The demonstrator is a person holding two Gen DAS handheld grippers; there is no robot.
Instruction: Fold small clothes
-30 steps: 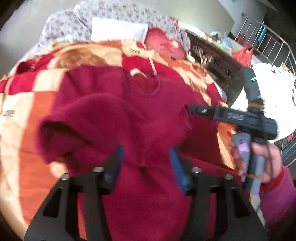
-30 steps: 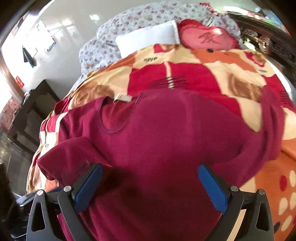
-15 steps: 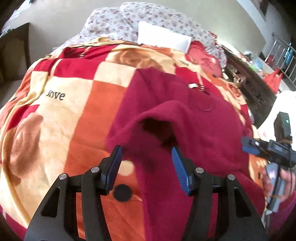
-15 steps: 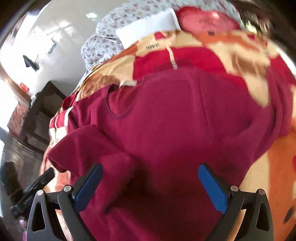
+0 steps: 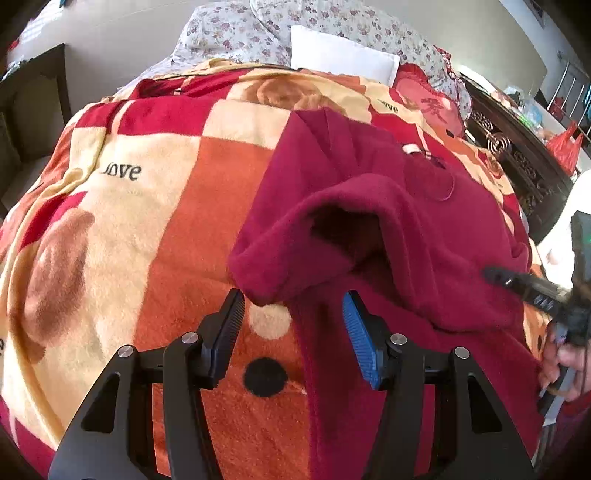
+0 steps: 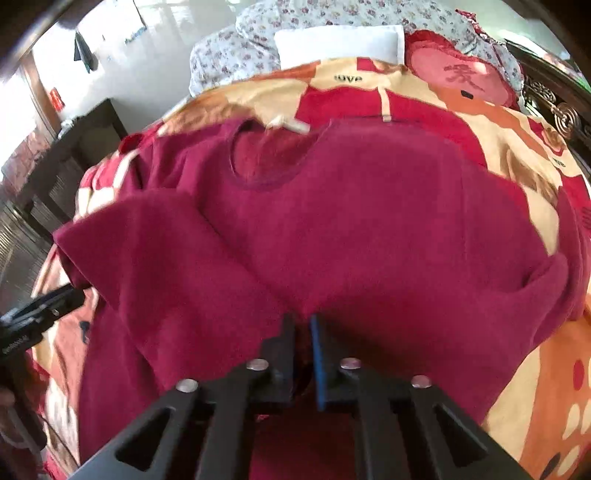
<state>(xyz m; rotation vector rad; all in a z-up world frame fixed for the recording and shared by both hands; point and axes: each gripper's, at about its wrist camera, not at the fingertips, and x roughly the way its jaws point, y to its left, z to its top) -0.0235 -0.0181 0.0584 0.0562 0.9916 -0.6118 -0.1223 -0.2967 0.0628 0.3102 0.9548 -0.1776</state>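
A maroon fleece shirt (image 5: 388, 236) (image 6: 369, 221) lies spread on a checked red, orange and cream blanket (image 5: 147, 221), neckline away from me. Its left sleeve (image 5: 314, 229) is folded in over the body, cuff gaping. My left gripper (image 5: 291, 299) hovers open at that cuff's near corner; the pads touch nothing. My right gripper (image 6: 302, 319) is shut on the maroon shirt's near part, fabric bunched between its pads. In the left wrist view the right gripper (image 5: 517, 282) shows at the right edge, held by a hand.
A white pillow (image 5: 343, 59), floral bedding (image 5: 229, 33) and a red heart cushion (image 6: 458, 77) lie at the bed's far end. Dark carved wood furniture (image 5: 517, 162) runs along the right side. A dark cabinet (image 6: 74, 147) stands left of the bed.
The right jaws went from wide open to closed on the shirt's fabric. The left gripper swung left from over the shirt's body to the folded sleeve's cuff and has since held still.
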